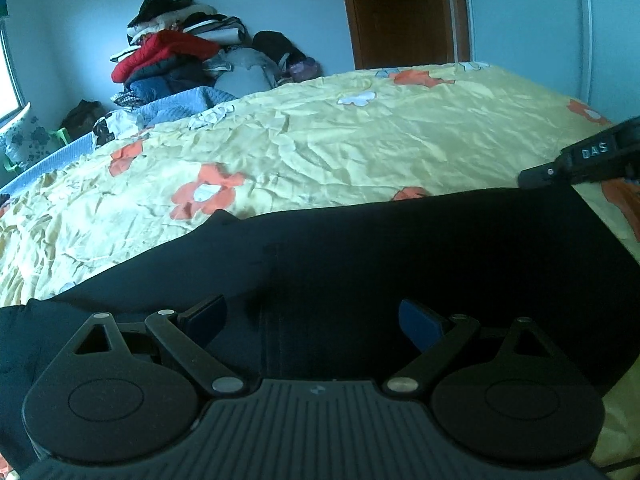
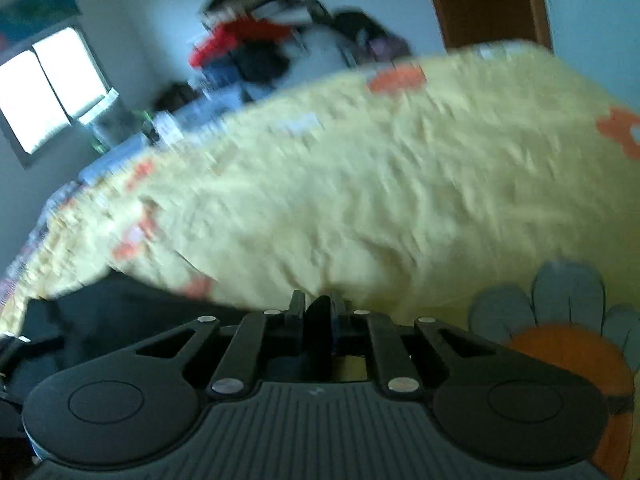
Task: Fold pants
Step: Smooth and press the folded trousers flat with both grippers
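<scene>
Black pants (image 1: 360, 260) lie spread flat on a yellow floral bed sheet (image 1: 320, 140). My left gripper (image 1: 312, 314) hovers just over the near part of the pants, its blue-padded fingers wide apart with only flat fabric beneath them. My right gripper (image 1: 536, 176) pokes in from the right, its tip at the pants' far right corner. In the blurred right wrist view, my right gripper (image 2: 318, 312) has its jaws pressed together on a thin dark fold. The rest of the pants (image 2: 112, 304) trails off to its left.
A heap of clothes (image 1: 172, 52) is stacked against the far wall beyond the bed. A brown door (image 1: 400, 12) stands behind the bed at the back right, and a bright window (image 2: 52, 88) at the left. Wrinkled sheet (image 2: 360, 180) stretches beyond the pants.
</scene>
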